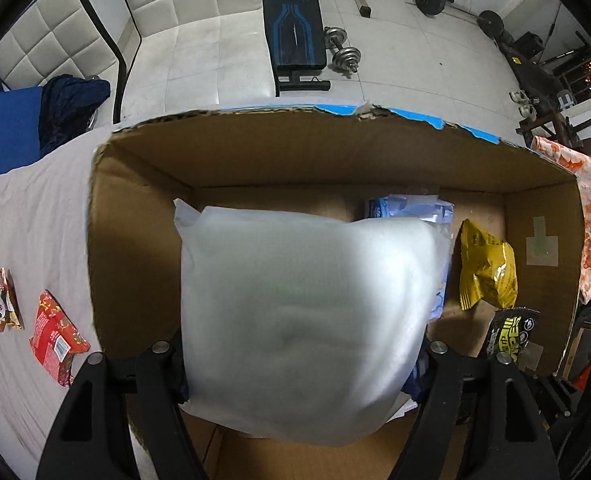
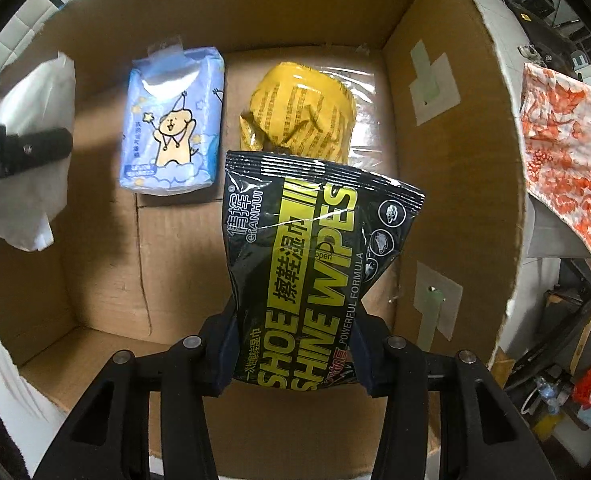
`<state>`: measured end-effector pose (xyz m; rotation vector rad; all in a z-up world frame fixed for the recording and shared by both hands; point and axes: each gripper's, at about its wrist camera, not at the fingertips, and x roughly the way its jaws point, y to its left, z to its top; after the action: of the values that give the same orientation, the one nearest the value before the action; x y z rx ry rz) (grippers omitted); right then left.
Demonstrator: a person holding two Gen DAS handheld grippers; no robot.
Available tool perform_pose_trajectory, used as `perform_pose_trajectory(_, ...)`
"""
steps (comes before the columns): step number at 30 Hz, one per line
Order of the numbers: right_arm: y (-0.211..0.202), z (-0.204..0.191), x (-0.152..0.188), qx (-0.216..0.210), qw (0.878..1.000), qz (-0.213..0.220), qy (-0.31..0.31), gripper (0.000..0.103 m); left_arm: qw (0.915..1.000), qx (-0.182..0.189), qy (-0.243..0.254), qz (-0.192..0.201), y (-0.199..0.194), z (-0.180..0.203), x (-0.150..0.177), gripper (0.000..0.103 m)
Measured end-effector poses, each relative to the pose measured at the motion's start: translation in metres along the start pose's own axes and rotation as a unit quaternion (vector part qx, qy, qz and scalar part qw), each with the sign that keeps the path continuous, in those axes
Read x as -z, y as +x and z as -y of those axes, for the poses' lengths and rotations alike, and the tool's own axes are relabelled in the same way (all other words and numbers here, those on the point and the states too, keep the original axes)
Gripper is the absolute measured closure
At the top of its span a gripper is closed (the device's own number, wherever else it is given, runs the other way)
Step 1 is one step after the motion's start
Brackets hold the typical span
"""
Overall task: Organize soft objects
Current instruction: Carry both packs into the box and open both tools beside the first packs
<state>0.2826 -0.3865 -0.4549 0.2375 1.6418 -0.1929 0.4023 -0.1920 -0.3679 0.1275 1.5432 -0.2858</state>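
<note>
Altogether, packs: five or more soft packs show across the two views, and two hand-held grippers.
Cardboard box (image 2: 435, 128): one, open at the top, standing on a surface draped in pale cloth (image 1: 35, 216).
Inside the box: two packs lie on its floor, side by side at the far wall; one blue tissue pack (image 2: 173, 120) with a cartoon animal, one yellow pack (image 2: 299, 112) to its right, the two apart.
Outside the box: two small red snack packets (image 1: 55, 336) lie on the cloth to the box's left, near each other.
Left hand-held gripper (image 1: 299, 364): spread fairly wide around one white padded pack (image 1: 295, 304), a finger pressed on each side; the pack hangs over the box's left part.
Right hand-held gripper (image 2: 291, 356): closed to a middling gap on one black shoe shine wipes pack (image 2: 307, 264), pinched at its lower end, held above the box floor, its top edge overlapping the yellow pack in view.
Orange-patterned cloth (image 2: 567, 152): one, draped beyond the box's right wall.
</note>
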Motion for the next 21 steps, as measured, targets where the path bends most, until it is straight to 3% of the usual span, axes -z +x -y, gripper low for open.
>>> perform_pose_trajectory(8,0.007,-0.001,-0.007,0.003,1.000,-0.010,0.003,0.047,1.0000,-0.004,-0.005,-0.001,0.005,0.001,-0.010,0.027)
perform_pose_trajectory(16,0.002,-0.002,-0.007,0.002,1.000,-0.008,0.003,0.034,0.9997,-0.016,-0.007,0.016,-0.003,0.002,-0.010,0.008)
perform_pose_trajectory(19,-0.003,-0.004,-0.004,-0.002,1.000,-0.004,0.004,0.024,0.9995,-0.018,-0.005,0.024,-0.012,0.001,-0.009,0.007)
perform_pose_trajectory(21,-0.007,-0.004,-0.002,-0.005,1.000,0.000,0.005,0.008,0.9993,-0.018,-0.006,0.032,-0.018,-0.001,-0.006,0.005)
